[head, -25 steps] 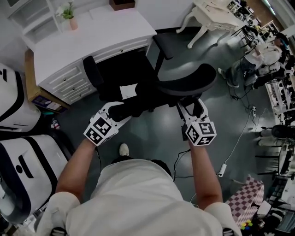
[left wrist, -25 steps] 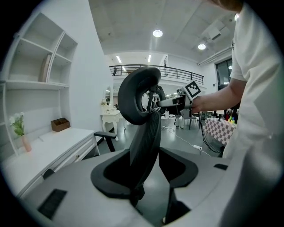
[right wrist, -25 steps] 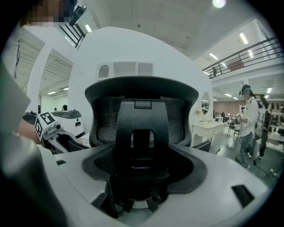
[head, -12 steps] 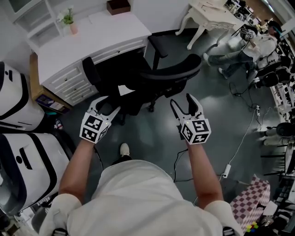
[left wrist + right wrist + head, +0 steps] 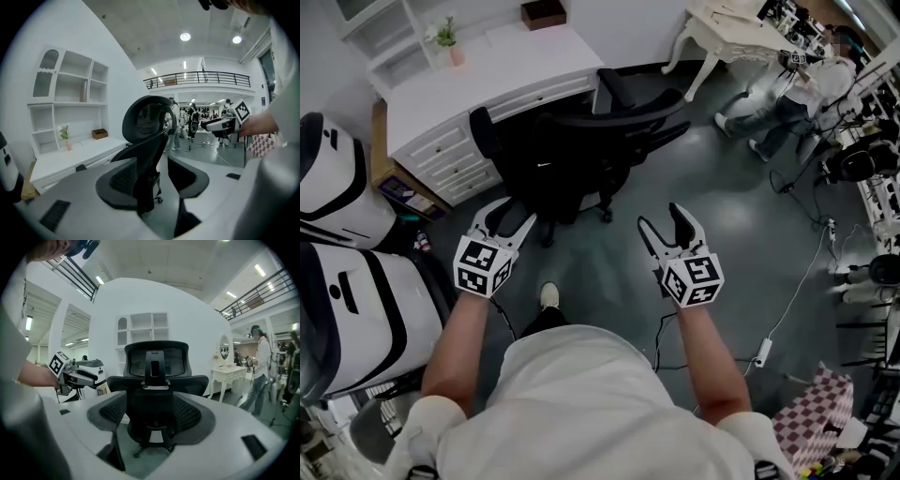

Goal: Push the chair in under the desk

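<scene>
The black office chair [image 5: 581, 155] stands with its seat tucked beneath the white desk [image 5: 487, 70], its backrest towards the person and slightly turned. Both claws hang well clear of it. The left gripper [image 5: 512, 217] has its jaws apart; they have just been closing a little, with nothing between them. The right gripper [image 5: 663, 225] is spread and empty too. A hard shove now would likely knock the armrest [image 5: 481, 131] into the drawer unit [image 5: 450, 164]. Left untouched, the castors might let the chair drift back out.
</scene>
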The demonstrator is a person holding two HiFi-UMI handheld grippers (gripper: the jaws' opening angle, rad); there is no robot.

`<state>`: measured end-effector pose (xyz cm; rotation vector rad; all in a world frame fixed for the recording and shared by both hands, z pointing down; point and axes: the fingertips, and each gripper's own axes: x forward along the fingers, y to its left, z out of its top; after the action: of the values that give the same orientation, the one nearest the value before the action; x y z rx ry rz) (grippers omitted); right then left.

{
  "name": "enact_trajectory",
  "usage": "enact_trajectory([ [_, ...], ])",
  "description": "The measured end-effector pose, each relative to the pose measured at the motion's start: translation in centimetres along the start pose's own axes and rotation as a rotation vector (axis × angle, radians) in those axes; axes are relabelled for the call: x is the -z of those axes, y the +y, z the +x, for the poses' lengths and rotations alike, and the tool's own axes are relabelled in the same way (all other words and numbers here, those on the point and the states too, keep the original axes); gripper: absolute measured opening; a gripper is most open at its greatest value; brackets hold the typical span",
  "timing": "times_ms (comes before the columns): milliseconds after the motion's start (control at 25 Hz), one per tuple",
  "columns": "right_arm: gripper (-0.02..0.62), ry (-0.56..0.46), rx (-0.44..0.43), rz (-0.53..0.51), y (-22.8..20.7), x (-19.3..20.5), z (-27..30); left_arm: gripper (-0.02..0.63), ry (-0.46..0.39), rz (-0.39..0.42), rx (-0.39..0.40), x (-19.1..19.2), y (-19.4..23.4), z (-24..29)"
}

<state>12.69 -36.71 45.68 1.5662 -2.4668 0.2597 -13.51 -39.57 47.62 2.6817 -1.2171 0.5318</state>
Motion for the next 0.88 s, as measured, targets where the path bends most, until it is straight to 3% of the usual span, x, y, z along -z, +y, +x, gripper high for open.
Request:
enact_trajectory([
  [200, 0.271, -0.017, -0.053, 0.012, 1.1, 1.0, -3.2, 0.167, -0.006, -0.048, 0.004, 0.5, -4.7, -1.9],
  [480, 0.212, -0.024, -0.122, -0.05, 4.1, 2.4, -7.7, 0.14, -0.034, -0.099, 0.037, 1.0, -11.5, -5.0],
  [880, 0.03, -0.022, -0.17, -0.044, 6.6, 4.9, -14.7, 0.015, -0.053, -0.14, 0.082, 2.2, -19.9, -9.4],
])
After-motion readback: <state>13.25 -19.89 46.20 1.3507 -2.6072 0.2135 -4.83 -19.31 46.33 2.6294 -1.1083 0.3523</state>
